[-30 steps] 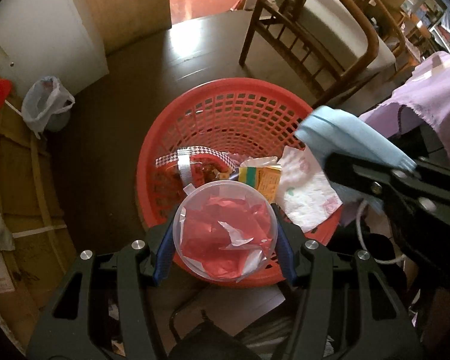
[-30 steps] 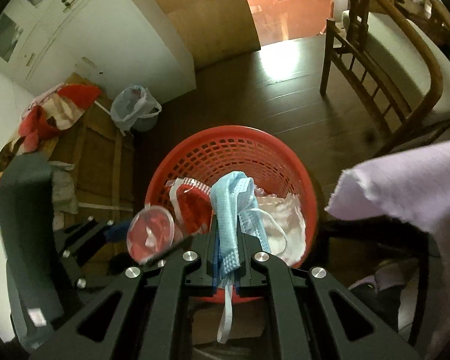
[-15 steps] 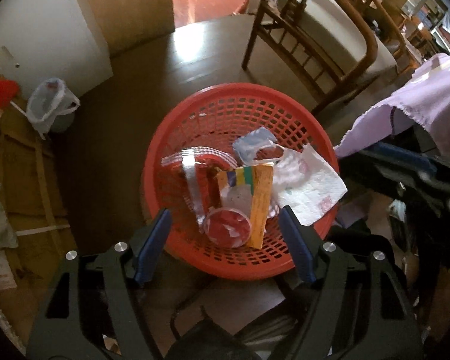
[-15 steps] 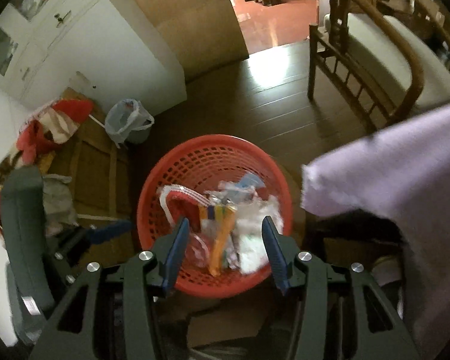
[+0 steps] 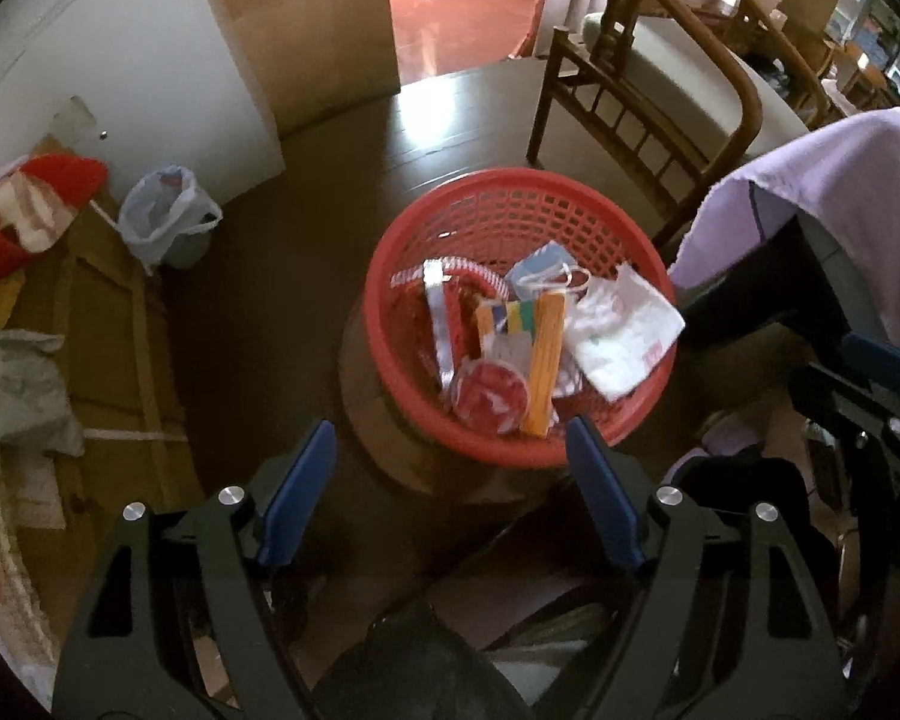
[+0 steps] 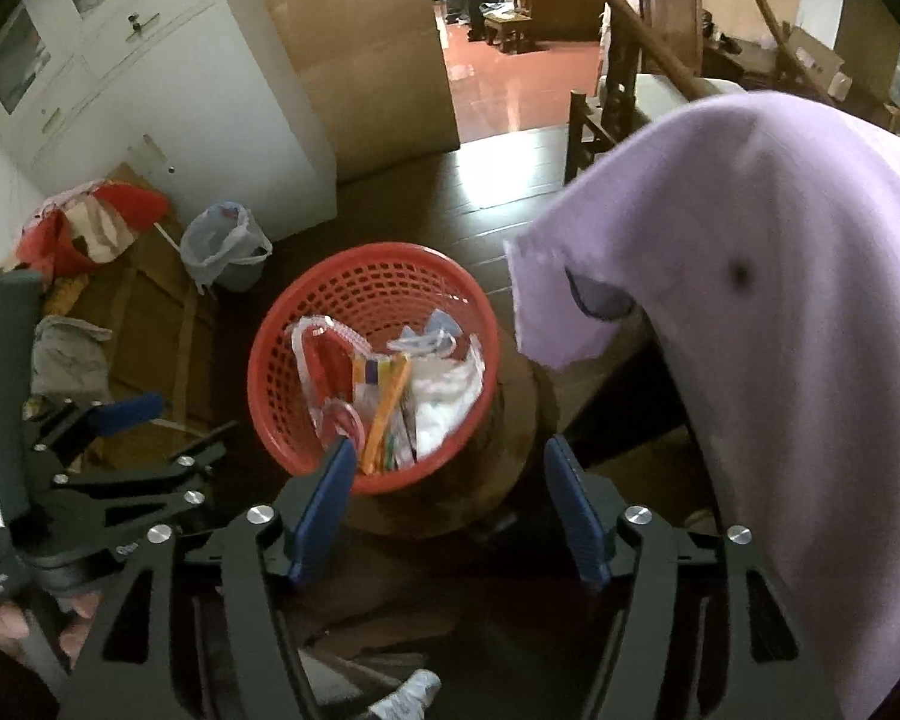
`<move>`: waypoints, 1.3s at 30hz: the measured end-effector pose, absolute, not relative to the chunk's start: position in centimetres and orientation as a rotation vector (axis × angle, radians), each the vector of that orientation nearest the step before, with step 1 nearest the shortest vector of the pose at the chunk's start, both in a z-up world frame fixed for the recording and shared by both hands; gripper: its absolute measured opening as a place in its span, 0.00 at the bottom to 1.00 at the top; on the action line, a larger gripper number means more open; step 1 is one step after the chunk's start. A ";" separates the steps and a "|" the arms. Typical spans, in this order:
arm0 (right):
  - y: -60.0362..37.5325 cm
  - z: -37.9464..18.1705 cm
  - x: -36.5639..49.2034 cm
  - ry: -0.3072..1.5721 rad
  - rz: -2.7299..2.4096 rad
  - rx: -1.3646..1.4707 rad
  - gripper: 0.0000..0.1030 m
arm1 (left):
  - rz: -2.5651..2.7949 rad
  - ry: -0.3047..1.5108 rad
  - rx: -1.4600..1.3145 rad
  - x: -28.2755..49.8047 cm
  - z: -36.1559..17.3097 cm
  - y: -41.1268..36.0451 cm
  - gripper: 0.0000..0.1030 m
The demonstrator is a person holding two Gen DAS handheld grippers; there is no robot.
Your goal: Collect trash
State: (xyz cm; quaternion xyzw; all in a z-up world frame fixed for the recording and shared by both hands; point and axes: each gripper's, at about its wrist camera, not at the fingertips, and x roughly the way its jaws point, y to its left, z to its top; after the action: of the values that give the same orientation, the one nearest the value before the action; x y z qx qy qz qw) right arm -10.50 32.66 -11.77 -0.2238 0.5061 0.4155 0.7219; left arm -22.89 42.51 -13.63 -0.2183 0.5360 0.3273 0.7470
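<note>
Dim cluttered room, red basket (image 5: 510, 228) full of light, crumply trash; both tools, left (image 5: 450, 498) and right (image 6: 447, 507), opening, empty; grab it by the rim.

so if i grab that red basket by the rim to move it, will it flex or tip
The red basket is open plastic lattice, so it is probably light and may flex a little under a pinch. It sits on a round stool barely wider than itself, so a sideways push could slide it off. The loose trash inside looks light.
</note>
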 end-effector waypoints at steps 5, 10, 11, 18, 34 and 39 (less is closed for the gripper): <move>30.6 -11.6 -11.8 1.090 0.894 -0.485 0.77 | 0.749 1.166 -0.484 -24.4 -12.8 41.3 0.76; 29.3 -11.8 -13.0 1.065 0.874 -0.486 0.84 | 0.773 1.158 -0.479 -25.4 -11.9 40.0 0.79; 29.1 -11.8 -13.1 1.069 0.873 -0.486 0.84 | 0.773 1.157 -0.478 -25.6 -11.7 39.8 0.79; 27.3 -11.4 -13.6 1.069 0.844 -0.452 0.86 | 0.787 1.146 -0.471 -26.3 -11.0 38.6 0.80; 25.8 -11.6 -14.2 1.095 0.813 -0.425 0.89 | 0.819 1.106 -0.468 -27.0 -10.1 37.6 0.82; 25.9 -11.9 -14.3 1.098 0.815 -0.437 0.89 | 0.799 1.119 -0.470 -26.8 -10.4 37.5 0.82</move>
State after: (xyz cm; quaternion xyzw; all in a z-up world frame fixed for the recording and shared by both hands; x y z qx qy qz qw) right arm -14.32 25.94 -11.86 -0.2003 0.5032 0.3734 0.7531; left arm -26.80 37.54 -10.44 -0.2147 0.5115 0.3654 0.7475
